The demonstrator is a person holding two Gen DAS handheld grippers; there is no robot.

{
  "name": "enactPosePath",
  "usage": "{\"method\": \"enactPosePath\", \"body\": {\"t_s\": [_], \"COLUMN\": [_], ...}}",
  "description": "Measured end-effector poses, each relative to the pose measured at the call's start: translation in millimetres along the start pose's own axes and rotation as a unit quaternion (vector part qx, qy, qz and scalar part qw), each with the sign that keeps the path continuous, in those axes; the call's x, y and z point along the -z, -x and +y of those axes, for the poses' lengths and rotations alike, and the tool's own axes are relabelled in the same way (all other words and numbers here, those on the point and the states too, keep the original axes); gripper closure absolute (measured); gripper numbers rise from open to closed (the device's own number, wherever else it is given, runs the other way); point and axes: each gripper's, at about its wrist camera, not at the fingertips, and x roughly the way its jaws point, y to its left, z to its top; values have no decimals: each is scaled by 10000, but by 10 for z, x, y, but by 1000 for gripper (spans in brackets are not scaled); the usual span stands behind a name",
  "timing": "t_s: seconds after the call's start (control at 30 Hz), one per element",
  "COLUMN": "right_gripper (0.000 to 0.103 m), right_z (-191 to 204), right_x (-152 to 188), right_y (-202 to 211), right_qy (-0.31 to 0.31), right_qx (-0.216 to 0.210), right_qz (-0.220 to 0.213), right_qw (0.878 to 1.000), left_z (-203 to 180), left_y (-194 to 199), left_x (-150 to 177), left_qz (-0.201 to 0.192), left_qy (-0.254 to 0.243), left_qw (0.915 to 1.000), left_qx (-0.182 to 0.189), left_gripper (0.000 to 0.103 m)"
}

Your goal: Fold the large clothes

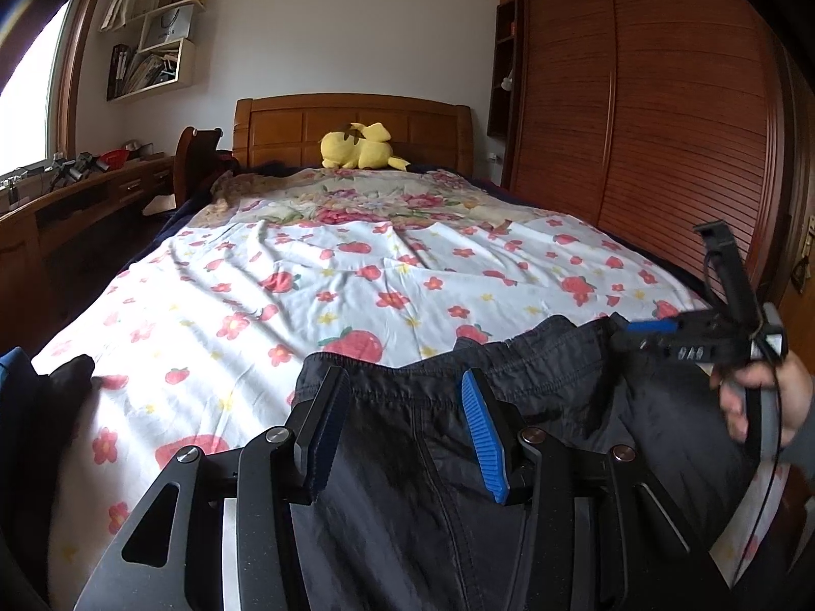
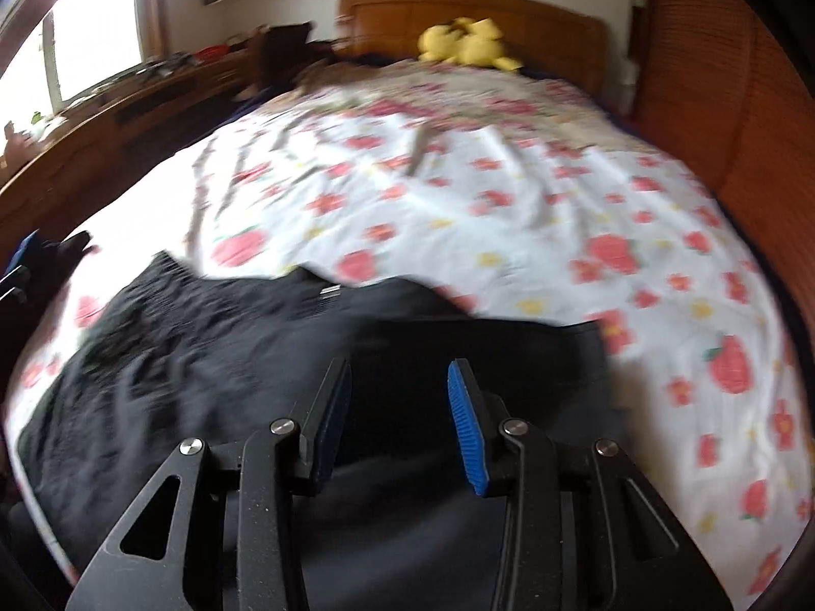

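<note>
- Where the wooden headboard (image 1: 351, 125) closes the far end of the bed, a yellow plush toy (image 1: 359, 150) lies against it, well apart from the work
- White bedsheet printed with red flowers and strawberries (image 1: 356, 275) covers the bed; a floral quilt (image 1: 346, 198) lies across its far part
- Brown slatted wardrobe doors (image 1: 652, 117) stand along the bed's right edge, a wooden desk (image 1: 76, 198) under the window along the left
- Some dark cloth (image 1: 61, 377) sits at the near left corner; what it is cannot be told
- Black, thin, crinkled trousers (image 1: 509, 438) lie at the near edge of the bed, gathered waistband turned toward the headboard, long axis running back toward the cameras
- Left gripper (image 1: 405, 422), black with blue ribbed pads (image 1: 481, 438), hangs over the waistband, jaws wide apart, holding nothing
- Right gripper (image 2: 400, 420), seen blurred, has its jaws well apart above the black fabric; in the left view it reaches the waistband's right end, a hand (image 1: 764, 402) on its handle
</note>
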Motion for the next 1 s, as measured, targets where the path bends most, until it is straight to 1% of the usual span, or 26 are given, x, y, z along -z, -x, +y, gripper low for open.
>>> {"method": "enactPosePath", "body": {"t_s": [0.03, 0.1, 0.2, 0.33, 0.37, 0.4, 0.43, 0.53, 0.63, 0.67, 0.73, 0.8, 0.9, 0.97, 1.0], "right_gripper": [63, 63, 63, 63, 64, 72, 76, 85, 87, 87, 87, 87, 86, 82, 76], "right_z": [77, 160, 226, 132, 105, 64, 45, 64, 96, 90, 69, 80, 82, 56, 32], "right_x": [15, 35, 51, 40, 32, 23, 10, -47, -160, -211, -292, -338, -402, -443, -469], "right_y": [-108, -239, -358, -603, -638, -697, -715, -743, -748, -768, -855, -904, -878, -785, -699], "right_qy": [-73, -151, -75, -208, -224, -268, -283, -122, -61, -75, -197, -169, -175, -219, -243], "right_qx": [-81, -136, 62, 182, 175, 195, 182, 223, 275, 278, 288, 321, 324, 237, 210], "right_qz": [213, 409, 534, 773, 782, 811, 809, 736, 568, 517, 582, 608, 511, 340, 173], "right_qw": [9997, 9990, 9985, 9966, 9965, 9962, 9962, 9970, 9980, 9982, 9977, 9975, 9980, 9989, 9993], "left_z": [5, 9, -1, 3, 12, 13, 15, 18, 1, -16, -45, -82, -111, -132, -134], "left_y": [-5, -11, -19, -22, -24, -21, -22, -33, -50, -55, -84, -115, -140, -149, -160], "left_x": [-1, -2, 1, 4, 1, 12, 17, 28, 35, 37, 33, 37, 35, 36, 32], "left_qz": [10, 31, 52, 59, 63, 64, 67, 83, 108, 121, 167, 206, 240, 249, 254], "left_qy": [-3, -5, -9, 2, 12, 20, 28, 52, 89, 88, 75, 44, 15, 7, 7], "left_qw": [10000, 10000, 10000, 10000, 10000, 10000, 10000, 9999, 9999, 9999, 9998, 9998, 9997, 9996, 9996], "left_qx": [0, 9, 17, 6, 0, -8, -18, -25, 6, 21, 27, 49, 63, 93, 106], "left_gripper": [55, 55, 55, 55, 55, 55, 55, 55, 55, 55, 55, 55, 55, 55, 55]}}
